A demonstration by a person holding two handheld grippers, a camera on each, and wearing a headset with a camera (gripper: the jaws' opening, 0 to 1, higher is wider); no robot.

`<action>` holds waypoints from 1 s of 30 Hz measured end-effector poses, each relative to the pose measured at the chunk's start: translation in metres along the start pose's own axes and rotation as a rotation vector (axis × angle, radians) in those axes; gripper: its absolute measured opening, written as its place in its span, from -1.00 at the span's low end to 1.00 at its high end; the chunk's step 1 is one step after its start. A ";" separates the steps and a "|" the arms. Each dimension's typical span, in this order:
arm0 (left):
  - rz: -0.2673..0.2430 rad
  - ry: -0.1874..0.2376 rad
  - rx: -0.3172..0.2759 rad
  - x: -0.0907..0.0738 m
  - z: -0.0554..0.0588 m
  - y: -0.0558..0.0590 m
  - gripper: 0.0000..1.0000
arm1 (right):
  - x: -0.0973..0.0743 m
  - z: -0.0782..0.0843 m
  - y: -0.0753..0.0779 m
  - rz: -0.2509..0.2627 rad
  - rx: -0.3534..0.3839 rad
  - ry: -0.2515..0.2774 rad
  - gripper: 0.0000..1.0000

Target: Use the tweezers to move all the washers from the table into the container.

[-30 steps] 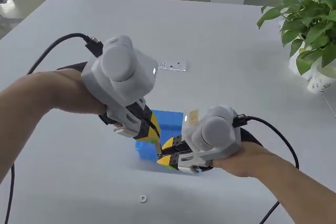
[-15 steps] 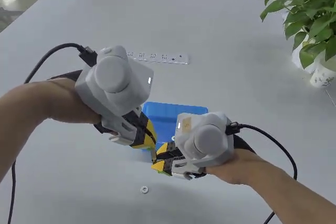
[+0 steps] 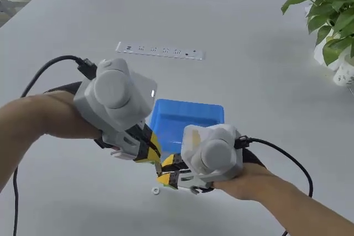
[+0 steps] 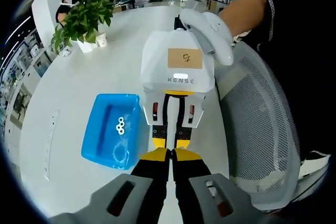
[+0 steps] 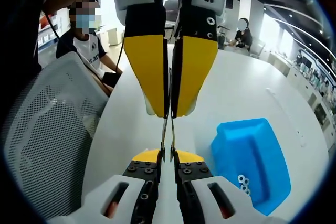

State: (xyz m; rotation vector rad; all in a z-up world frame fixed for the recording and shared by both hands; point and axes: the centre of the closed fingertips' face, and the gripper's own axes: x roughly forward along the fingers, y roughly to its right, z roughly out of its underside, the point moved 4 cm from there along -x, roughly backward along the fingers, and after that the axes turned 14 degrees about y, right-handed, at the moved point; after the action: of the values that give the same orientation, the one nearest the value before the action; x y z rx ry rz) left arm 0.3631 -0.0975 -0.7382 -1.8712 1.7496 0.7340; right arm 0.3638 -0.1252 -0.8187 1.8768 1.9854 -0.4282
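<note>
Grippers were tip to tip over the table, tweezers pinched between them.
Left gripper had its jaws clamped on the tweezers' body. The two thin prongs ran on into the right gripper, whose jaws sat nearly closed around the prong ends. One washer lay on the bare table just below the right gripper in head view. Blue container was just behind both grippers, with a cluster of washers inside. Power strip lay farther back and a potted plant stood at the far right.
</note>
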 end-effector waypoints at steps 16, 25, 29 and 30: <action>0.008 -0.015 -0.032 0.004 0.013 0.010 -0.89 | 0.011 0.009 -0.010 -0.023 0.022 0.002 -0.77; 0.023 -0.026 -0.043 0.009 0.019 0.012 -0.89 | 0.015 0.016 -0.014 -0.034 0.031 -0.004 -0.77; 0.028 -0.031 -0.043 0.011 0.021 0.010 -0.89 | 0.016 0.017 -0.014 -0.035 0.034 -0.004 -0.77; 0.029 -0.032 -0.043 0.011 0.021 0.010 -0.89 | 0.017 0.018 -0.014 -0.036 0.036 -0.004 -0.77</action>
State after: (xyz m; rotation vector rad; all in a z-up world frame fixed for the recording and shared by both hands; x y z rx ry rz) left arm 0.3524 -0.0921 -0.7613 -1.8551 1.7572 0.8142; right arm 0.3499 -0.1198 -0.8427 1.8625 2.0247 -0.4797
